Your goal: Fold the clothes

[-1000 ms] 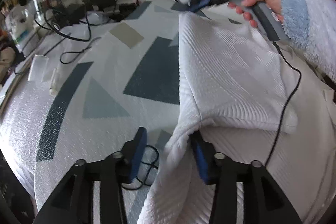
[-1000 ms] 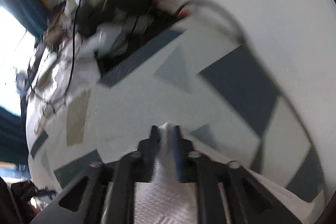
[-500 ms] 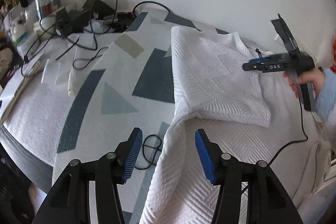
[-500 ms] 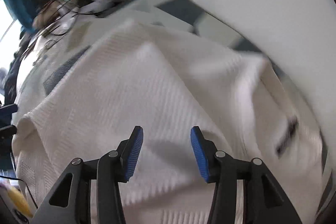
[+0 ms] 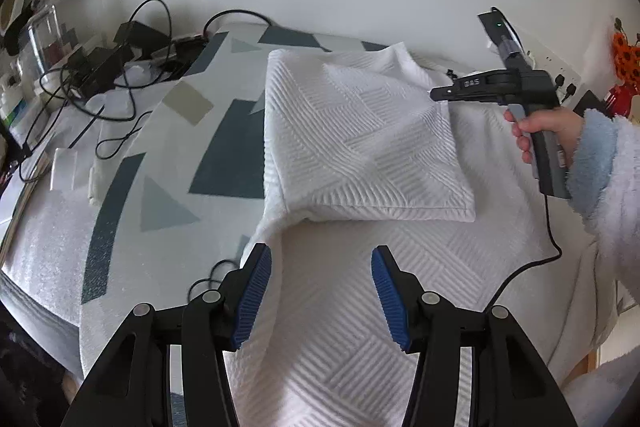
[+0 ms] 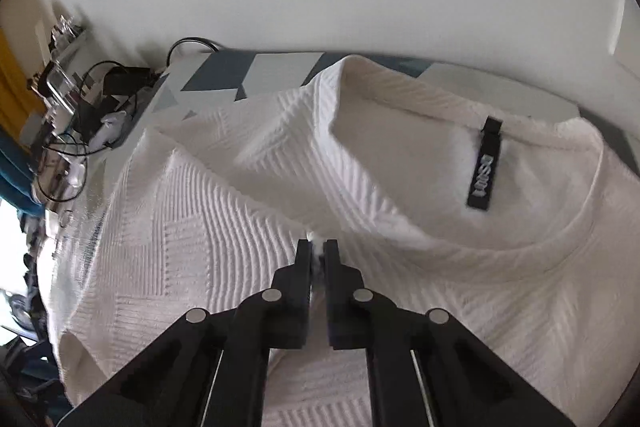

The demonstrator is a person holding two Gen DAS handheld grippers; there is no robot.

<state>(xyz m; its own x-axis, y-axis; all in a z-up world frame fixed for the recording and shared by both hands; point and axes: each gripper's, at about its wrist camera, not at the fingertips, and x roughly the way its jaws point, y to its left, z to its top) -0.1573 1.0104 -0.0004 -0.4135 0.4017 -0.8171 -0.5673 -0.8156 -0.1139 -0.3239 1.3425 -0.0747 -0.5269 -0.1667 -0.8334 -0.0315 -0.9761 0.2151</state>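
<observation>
A patterned bedspread (image 5: pixel 208 167) is seen ahead of both jaws, with the white sweater (image 5: pixel 360 147) spread on it, one side folded over. The left gripper (image 5: pixel 320 291) is held above the sweater, jaws half open and empty. The right gripper (image 6: pixel 316 251) has just been closed on a pinch of sweater fabric beside the black neck label (image 6: pixel 486 167).

Left gripper (image 5: pixel 321 293) jaws stand apart; right gripper (image 6: pixel 316 251) jaws just closed.

Patterned bed cover (image 5: pixel 224 163): white garment (image 5: pixel 360 131), cables (image 5: pixel 116 143).
</observation>
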